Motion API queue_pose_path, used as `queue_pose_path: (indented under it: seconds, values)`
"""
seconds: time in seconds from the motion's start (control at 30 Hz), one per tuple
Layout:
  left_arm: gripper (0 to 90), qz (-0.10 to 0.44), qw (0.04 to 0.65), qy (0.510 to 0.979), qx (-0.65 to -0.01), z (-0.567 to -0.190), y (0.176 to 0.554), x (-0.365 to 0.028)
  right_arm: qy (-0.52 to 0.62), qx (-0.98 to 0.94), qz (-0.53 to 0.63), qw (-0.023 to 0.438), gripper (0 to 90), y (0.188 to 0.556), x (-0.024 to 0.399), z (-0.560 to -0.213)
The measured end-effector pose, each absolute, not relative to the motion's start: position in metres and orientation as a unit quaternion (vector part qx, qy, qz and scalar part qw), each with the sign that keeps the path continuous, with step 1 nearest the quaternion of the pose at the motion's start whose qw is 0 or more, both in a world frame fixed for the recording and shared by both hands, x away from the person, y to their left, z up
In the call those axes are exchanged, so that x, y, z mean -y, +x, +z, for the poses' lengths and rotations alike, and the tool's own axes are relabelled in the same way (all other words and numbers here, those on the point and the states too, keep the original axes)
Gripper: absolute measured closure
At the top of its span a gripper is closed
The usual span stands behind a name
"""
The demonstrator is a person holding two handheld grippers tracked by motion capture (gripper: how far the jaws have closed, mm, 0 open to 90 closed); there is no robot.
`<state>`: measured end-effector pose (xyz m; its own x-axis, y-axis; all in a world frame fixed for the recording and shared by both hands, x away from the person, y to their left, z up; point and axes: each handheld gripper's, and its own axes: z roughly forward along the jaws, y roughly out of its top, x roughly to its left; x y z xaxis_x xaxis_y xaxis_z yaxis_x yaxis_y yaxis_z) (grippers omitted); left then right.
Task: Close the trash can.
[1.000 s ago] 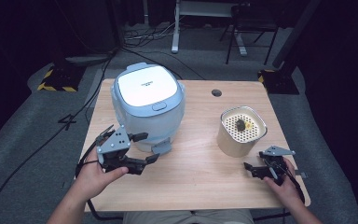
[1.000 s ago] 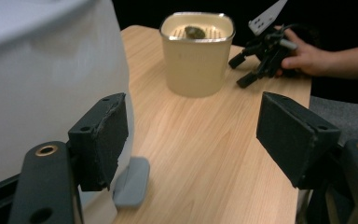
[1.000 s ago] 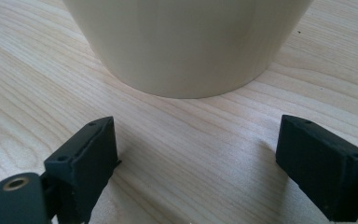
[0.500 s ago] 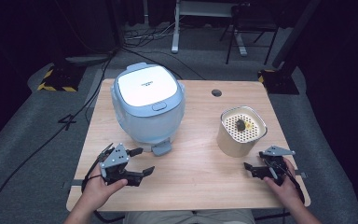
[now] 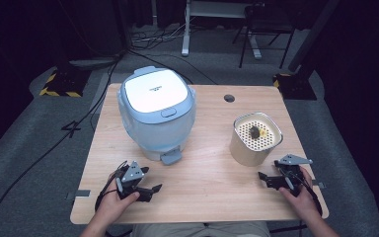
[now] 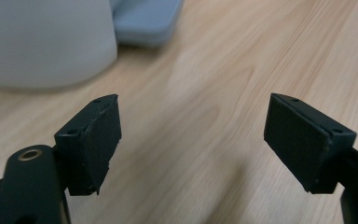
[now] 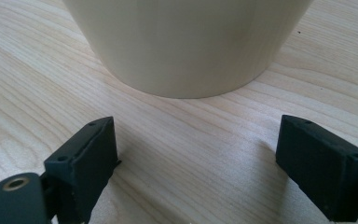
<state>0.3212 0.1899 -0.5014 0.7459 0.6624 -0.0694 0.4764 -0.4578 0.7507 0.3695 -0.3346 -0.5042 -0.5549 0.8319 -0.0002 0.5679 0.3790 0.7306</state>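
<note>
1. Rice cooker (image 5: 155, 116), pale blue with a white lid shut flat, stands on the left half of the wooden table (image 5: 212, 182), its front latch tab facing the person; seen close from the left gripper view, its rounded wall (image 6: 42, 42) rises just beyond the jaws

2. Cream inner pot (image 5: 255, 139), capped by a perforated tray with a dark lump and a yellow bit on it, sits well apart from the cooker on the right half; its wall (image 7: 191, 42) looms near in the right gripper view

3. Left gripper (image 5: 148, 190) now lies low at the near left edge, in front of the cooker and clear of it, where a second ago it hung close against the cooker's front; its jaws have just been opening and stand spread wide, bare wood between them

4. Right gripper (image 5: 265, 178) rests near the pot's base, not touching, in the same spot as before, jaws likewise spread on nothing

5. Judged from the shut lid and the left hand's retreat, work on the cooker looks finished or paused, with the pot waiting outside it
</note>
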Motion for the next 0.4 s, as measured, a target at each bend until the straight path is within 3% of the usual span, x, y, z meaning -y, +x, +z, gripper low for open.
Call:
queue_pose_path:
  seconds: [0.17, 0.4]
  values:
    - [17.9, 0.127, 0.351, 0.858, -0.351, -0.5037, 0.3226, -0.1854, 0.433, -0.809, 0.351, 0.188, 12.8, 0.3695, 0.3346, -0.5042]
    - [16.9, 0.126, 0.351, 0.862, -0.343, -0.5039, 0.3264, -0.189, 0.437, -0.808, 0.347, 0.192, 9.6, 0.3697, 0.3344, -0.5043]
